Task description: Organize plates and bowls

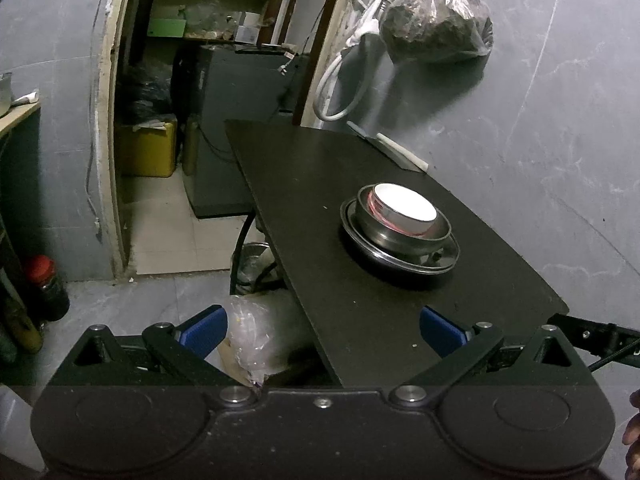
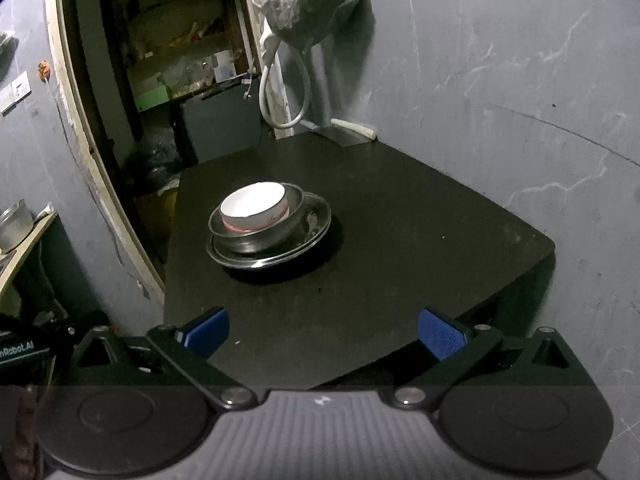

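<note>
Both the left gripper (image 1: 323, 330) and right gripper (image 2: 323, 332) have jaws spread wide, holding nothing. The stack — white bowl (image 1: 404, 208) nested in a metal bowl (image 1: 400, 232) on what looks like a metal plate (image 1: 436, 266) — sits on the dark surface (image 2: 400, 220), well ahead of both jaws.

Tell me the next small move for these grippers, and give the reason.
Probably pull both back and stop. The white bowl already sits nested in the steel bowl, which rests on the steel plate on the black table. The left gripper and right gripper are both open and empty, short of the stack, with no other dishes in view.
</note>
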A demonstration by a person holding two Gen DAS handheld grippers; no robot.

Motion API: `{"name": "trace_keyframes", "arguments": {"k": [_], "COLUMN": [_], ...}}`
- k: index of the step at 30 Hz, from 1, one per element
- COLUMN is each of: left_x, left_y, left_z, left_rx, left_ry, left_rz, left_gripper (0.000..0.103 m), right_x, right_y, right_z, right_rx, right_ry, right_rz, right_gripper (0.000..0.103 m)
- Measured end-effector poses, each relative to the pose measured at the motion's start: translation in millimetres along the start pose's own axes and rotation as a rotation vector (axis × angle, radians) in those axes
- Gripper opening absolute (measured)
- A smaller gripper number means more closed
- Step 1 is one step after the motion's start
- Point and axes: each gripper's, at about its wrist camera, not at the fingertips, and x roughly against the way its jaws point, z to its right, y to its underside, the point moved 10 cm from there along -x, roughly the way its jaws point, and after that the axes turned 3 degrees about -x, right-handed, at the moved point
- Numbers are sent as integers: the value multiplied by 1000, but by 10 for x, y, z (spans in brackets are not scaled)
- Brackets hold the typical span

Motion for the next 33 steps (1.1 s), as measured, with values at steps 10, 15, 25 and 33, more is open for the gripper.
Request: {"name": "trace_keyframes", "arguments": {"k": [10, 15, 25, 33], "left_x": [-49, -58, -107, -130], "left_y": [1, 5, 32, 23], "left_z": [-2, -1, 37, 74], "left_rx": [-2, -2, -7, -13], "left_ry": [-3, -4, -3, 3], "left_rz": [-15, -18, -33, -33], "left_gripper": [102, 102, 102, 102], "right_x": [-65, -92, -108, -98], "right_y": [2, 10, 18, 16], "right_z": [2, -10, 35, 53], "right_rx": [6, 10, 6, 4], "right_ry": [-2, -7, -3, 1], "right_rz": [-23, -32, -41, -40], "right_gripper": [103, 103, 103, 103]}}
